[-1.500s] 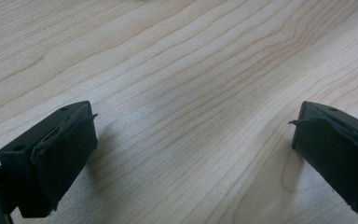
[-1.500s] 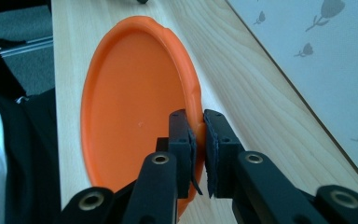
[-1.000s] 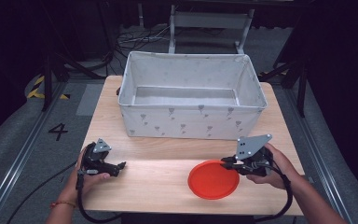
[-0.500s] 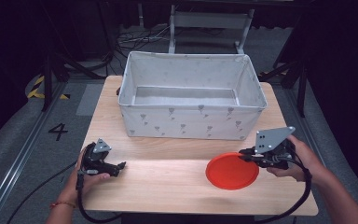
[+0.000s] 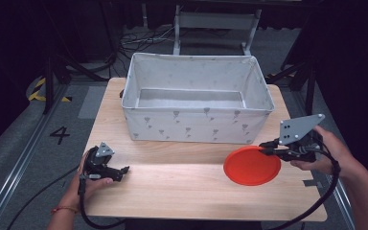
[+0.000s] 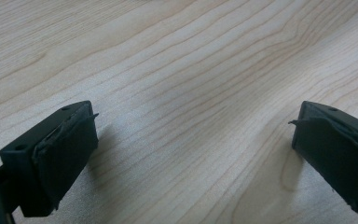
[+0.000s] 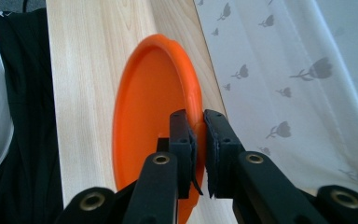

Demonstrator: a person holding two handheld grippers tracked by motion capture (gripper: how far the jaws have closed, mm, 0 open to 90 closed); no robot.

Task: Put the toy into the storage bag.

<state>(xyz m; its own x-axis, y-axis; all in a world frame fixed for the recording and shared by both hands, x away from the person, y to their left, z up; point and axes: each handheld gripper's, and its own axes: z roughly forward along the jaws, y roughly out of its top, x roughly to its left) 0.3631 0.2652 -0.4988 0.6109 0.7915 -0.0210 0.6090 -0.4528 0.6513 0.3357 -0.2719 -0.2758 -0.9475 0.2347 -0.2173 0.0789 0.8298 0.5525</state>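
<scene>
Between the right claw's (image 7: 198, 140) pads, orange plate (image 7: 149, 116) stands on edge.

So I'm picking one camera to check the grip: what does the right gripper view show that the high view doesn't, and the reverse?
Right gripper view: the black jaws of the right claw pinch the rim of the orange plate, which stands on edge in this picture.

High view: the whole wooden table, the open inside of the fabric bin, and the left claw resting low at the table.

Both: the plate, the bin's flower-printed wall, the tabletop and the right claw on the plate.
</scene>
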